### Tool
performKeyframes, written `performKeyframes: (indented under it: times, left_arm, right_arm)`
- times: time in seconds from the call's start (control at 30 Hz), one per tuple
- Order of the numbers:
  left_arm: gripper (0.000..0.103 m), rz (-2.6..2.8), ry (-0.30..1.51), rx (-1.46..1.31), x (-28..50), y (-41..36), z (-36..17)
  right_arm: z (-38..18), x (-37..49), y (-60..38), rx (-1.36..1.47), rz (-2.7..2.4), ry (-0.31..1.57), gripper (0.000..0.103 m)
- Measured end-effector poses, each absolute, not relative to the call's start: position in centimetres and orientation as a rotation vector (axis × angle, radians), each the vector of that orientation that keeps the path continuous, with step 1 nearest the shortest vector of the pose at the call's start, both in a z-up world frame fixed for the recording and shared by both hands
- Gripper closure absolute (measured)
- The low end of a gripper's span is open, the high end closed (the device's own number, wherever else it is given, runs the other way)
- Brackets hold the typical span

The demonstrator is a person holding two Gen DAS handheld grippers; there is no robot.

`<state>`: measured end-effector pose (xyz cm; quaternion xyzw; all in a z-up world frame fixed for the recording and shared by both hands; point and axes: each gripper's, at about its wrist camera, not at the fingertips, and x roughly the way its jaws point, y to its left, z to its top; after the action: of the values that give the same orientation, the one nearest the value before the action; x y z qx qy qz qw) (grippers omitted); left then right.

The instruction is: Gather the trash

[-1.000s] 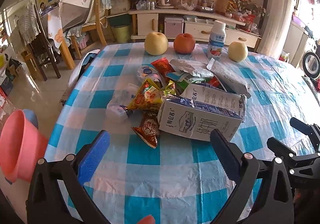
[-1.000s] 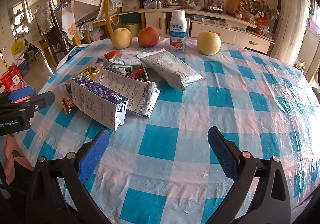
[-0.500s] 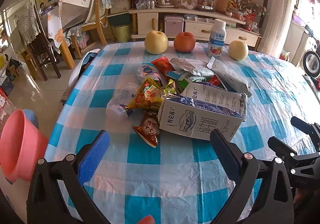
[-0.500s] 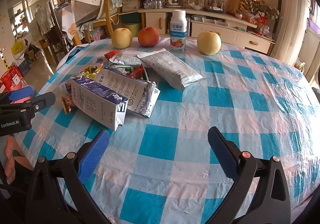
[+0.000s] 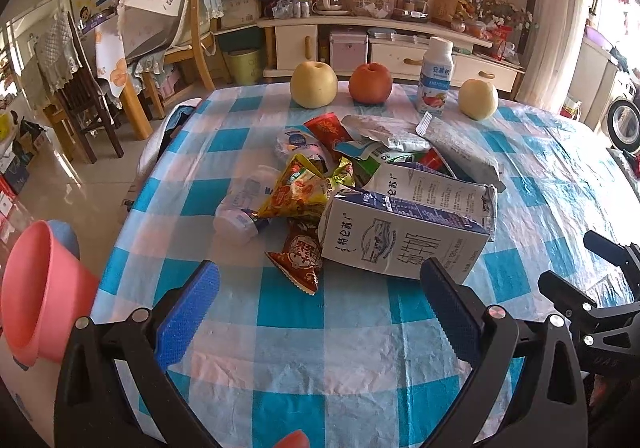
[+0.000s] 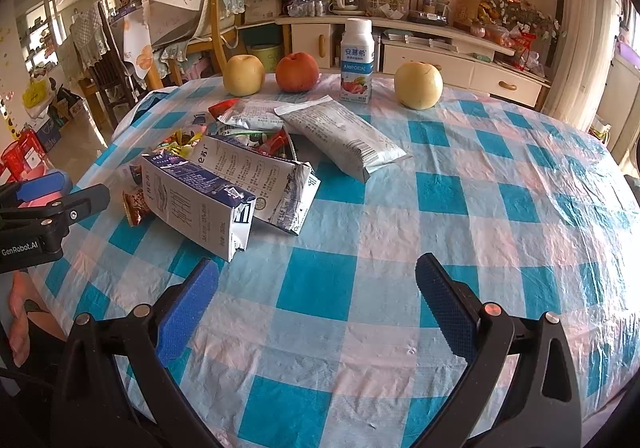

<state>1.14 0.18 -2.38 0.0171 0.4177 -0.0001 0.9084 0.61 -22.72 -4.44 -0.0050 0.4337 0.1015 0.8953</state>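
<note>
A heap of trash lies mid-table on the blue-checked cloth: two flattened milk cartons (image 5: 396, 240) (image 6: 200, 204), a yellow snack wrapper (image 5: 298, 192), a red wrapper (image 5: 300, 260), a small white bottle (image 5: 240, 216) and silver foil bags (image 6: 344, 136). My left gripper (image 5: 318, 300) is open and empty just short of the near carton. My right gripper (image 6: 316, 298) is open and empty above bare cloth, to the right of the cartons.
Two yellow pears (image 5: 314, 84) (image 6: 418, 84), a red apple (image 5: 370, 82) and an upright yoghurt bottle (image 6: 357, 62) stand along the far edge. A pink bin (image 5: 38, 292) sits off the table's left. Chairs (image 5: 188, 28) and a cabinet (image 6: 400, 44) are beyond.
Both grippers have drifted very slightly; the trash heap has not moved.
</note>
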Motion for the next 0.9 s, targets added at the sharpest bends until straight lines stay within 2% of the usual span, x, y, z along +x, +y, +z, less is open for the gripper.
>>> performKeyframes:
  times: [0.8, 0.83, 0.9]
  left_arm:
    - [0.005, 0.005, 0.894, 0.038, 2.3, 0.9, -4.1]
    - [0.006, 0.009, 0.894, 0.042, 2.4, 0.9, -4.1]
    - [0.019, 0.017, 0.897, 0.043, 2.6, 1.1, -4.3]
  right_arm:
    - [-4.1, 2.7, -22.2, -0.089, 0.254, 0.858, 0.004]
    - [-4.3, 2.8, -22.0, -0.102, 0.267, 0.858, 0.004]
    - [-4.5, 3.0, -21.6, -0.116, 0.281, 0.869, 0.004]
